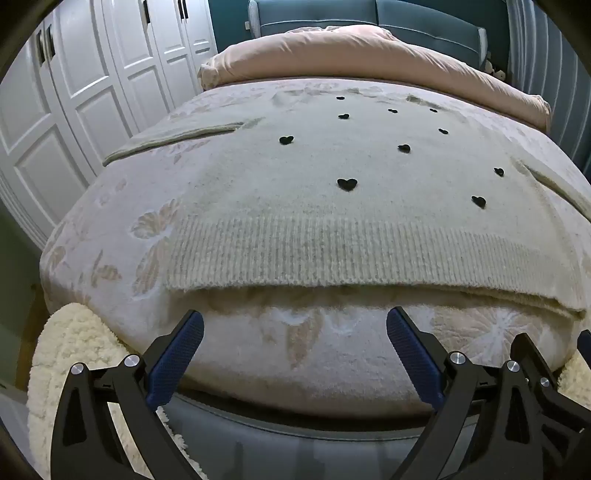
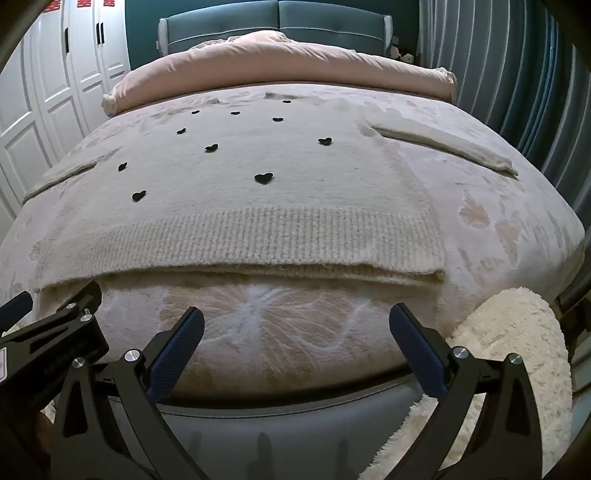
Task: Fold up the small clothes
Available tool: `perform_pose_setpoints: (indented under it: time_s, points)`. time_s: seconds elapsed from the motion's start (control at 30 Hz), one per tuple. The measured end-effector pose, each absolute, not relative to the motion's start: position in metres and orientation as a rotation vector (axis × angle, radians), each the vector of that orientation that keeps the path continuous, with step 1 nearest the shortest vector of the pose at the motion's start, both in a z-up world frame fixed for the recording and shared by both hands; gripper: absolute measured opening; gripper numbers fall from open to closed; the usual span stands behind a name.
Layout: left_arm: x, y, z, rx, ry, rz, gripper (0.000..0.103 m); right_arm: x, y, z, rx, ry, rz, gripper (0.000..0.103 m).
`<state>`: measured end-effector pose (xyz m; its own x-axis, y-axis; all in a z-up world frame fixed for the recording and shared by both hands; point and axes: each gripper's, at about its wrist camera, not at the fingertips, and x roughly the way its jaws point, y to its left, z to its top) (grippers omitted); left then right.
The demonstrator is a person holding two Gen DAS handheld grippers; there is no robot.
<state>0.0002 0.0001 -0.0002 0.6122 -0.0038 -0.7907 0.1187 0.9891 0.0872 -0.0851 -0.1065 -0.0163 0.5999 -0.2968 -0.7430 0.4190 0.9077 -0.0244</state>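
A cream knitted sweater dotted with small black hearts lies flat on the bed, both sleeves spread out to the sides. Its ribbed hem faces me near the foot of the bed. My left gripper hovers open just short of the hem's left part, nothing between its blue pads. My right gripper is open too, below the hem's right half, over the patterned bedspread. The left gripper's black frame shows at the lower left of the right wrist view.
The bedspread has a pale leaf pattern. A rolled pink duvet lies across the head of the bed before a teal headboard. White wardrobe doors stand left; fluffy cream fabric at the bed's corners.
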Motion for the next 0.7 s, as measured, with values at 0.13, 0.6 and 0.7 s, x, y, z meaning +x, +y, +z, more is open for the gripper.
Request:
perform_pose_setpoints:
  time_s: [0.13, 0.6, 0.7]
  points:
    - [-0.0001, -0.0006, -0.0003, 0.140, 0.912, -0.066, 0.096, -0.0844, -0.1053, -0.0149, 0.146, 0.829, -0.424, 0.098]
    - [0.0000, 0.0052, -0.0022, 0.146, 0.934, -0.065, 0.096, -0.0851, -0.1034, -0.0180, 0.131, 0.841, -0.423, 0.098]
    - [0.0002, 0.0039, -0.0024, 0.151, 0.936, -0.063, 0.096, -0.0829, -0.1014, -0.0180, 0.131, 0.850, -0.424, 0.098]
